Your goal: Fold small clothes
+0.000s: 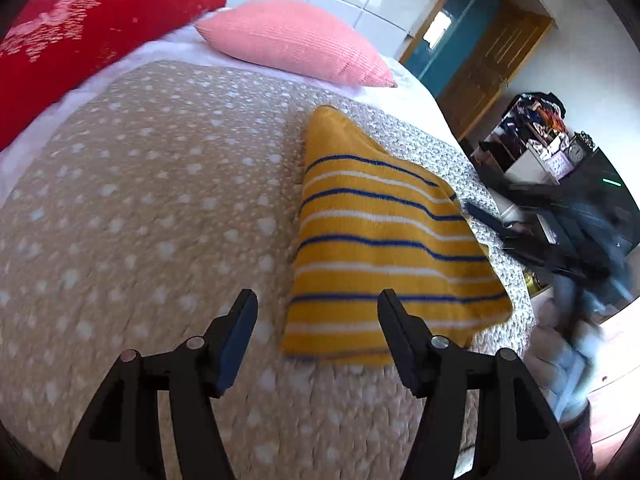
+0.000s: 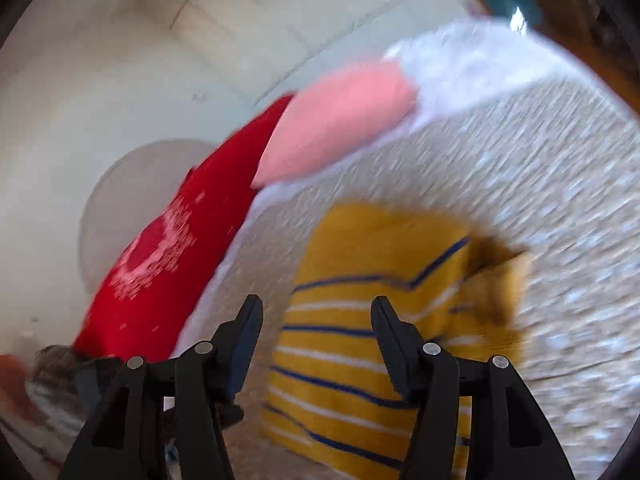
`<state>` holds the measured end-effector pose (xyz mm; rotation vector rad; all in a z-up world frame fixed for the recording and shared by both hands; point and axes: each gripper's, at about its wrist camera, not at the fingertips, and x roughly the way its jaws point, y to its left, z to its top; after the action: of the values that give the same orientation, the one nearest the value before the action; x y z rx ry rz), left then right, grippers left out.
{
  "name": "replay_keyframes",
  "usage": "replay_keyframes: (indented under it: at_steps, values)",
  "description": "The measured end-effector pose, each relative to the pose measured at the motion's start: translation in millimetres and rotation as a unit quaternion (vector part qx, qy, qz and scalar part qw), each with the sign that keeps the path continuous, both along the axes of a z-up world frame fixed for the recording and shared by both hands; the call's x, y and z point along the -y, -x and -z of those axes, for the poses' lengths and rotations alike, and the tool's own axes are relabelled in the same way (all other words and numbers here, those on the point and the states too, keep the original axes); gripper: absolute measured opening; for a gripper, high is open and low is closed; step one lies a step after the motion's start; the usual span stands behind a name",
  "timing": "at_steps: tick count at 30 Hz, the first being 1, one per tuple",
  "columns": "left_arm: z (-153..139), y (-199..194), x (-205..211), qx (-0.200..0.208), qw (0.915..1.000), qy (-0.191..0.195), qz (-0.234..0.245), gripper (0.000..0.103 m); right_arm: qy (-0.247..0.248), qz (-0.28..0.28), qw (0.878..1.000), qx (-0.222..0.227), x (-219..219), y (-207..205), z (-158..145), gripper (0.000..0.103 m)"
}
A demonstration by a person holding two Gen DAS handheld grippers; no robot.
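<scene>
Left tongs (image 1: 317, 312) standing apart, nothing between the jaws, raised clear of the bed. Just beyond and a little to the right of them, a folded yellow cloth (image 1: 380, 248) with blue and white stripes, lying flat on the tan spotted blanket (image 1: 160, 200), its near edge showing in the gap between the jaws but not touched by either. Farther right of that cloth, blurred, the right tongs (image 1: 496, 226) over the edge of the bed, with a sleeve (image 1: 592, 232) behind. Farther ahead, a pink pillow (image 1: 296, 40) on a white sheet (image 1: 256, 60), and to the left of it a red pillow (image 1: 80, 40). Far right, past the bed, a wooden door (image 1: 476, 52) and a cluttered shelf (image 1: 528, 136).

From the right wrist view, heavily blurred: right tongs (image 2: 317, 314) likewise parted and empty, above the bed. Directly beyond them the same yellow cloth (image 2: 360, 340), running under the right jaw in the picture, one corner (image 2: 496, 280) turned up at the far right. Left of the tongs, the red pillow (image 2: 172, 248); beyond it the pink pillow (image 2: 340, 120), then a white wall (image 2: 120, 60).
</scene>
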<state>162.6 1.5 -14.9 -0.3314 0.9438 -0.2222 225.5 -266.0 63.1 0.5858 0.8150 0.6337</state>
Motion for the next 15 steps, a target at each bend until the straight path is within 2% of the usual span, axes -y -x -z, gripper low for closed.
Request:
replay_keyframes:
  at_steps: [1, 2, 3, 4, 5, 6, 8, 10, 11, 12, 15]
  values:
    - [-0.8, 6.7, -4.4, 0.003, 1.0, -0.004, -0.002, 0.062, 0.002, -0.006, 1.0, -0.03, -4.9, -10.0, 16.1, 0.062]
    - [-3.8, 13.8, -5.5, 0.008, 0.9999, -0.012, -0.005, 0.062, 0.032, 0.014, 0.998, -0.055, -6.2, -17.2, 30.6, 0.053]
    - [-6.1, 22.3, -8.2, 0.016, 0.9996, -0.023, -0.01, 0.062, 0.053, 0.028, 0.996, -0.065, -3.6, -19.3, 39.6, 0.034]
    - [-9.9, 30.8, -10.4, 0.027, 0.9989, -0.035, -0.016, 0.063, 0.071, 0.046, 0.994, -0.071, 0.6, -22.5, 50.2, 0.027]
    - [-14.1, 39.8, -12.7, 0.041, 0.9978, -0.047, -0.021, 0.064, 0.058, 0.055, 0.994, -0.068, 6.2, -21.4, 52.5, 0.024]
    - [-17.5, 46.5, -13.8, 0.051, 0.9967, -0.057, -0.026, 0.066, 0.037, 0.064, 0.995, -0.069, 13.7, -16.1, 51.4, 0.024]
    - [-23.1, 57.4, -17.7, 0.068, 0.9947, -0.068, -0.037, 0.067, 0.05, 0.082, 0.994, -0.05, 17.4, -0.6, 37.5, 0.028]
    - [-28.2, 67.3, -21.0, 0.081, 0.9933, -0.066, -0.048, 0.07, 0.082, 0.092, 0.992, -0.011, 18.4, 21.7, 18.7, 0.041]
    - [-31.2, 72.0, -21.5, 0.088, 0.9925, -0.065, -0.054, 0.071, 0.08, 0.092, 0.993, 0.003, 18.7, 32.7, 14.9, 0.05]
    - [-33.1, 74.4, -21.8, 0.092, 0.9918, -0.066, -0.059, 0.071, 0.071, 0.092, 0.993, 0.009, 19.7, 43.5, 14.4, 0.053]
    - [-44.0, 90.8, -21.0, 0.111, 0.9877, -0.082, -0.072, 0.073, 0.069, 0.101, 0.992, -0.016, 23.8, 62.1, 31.3, 0.053]
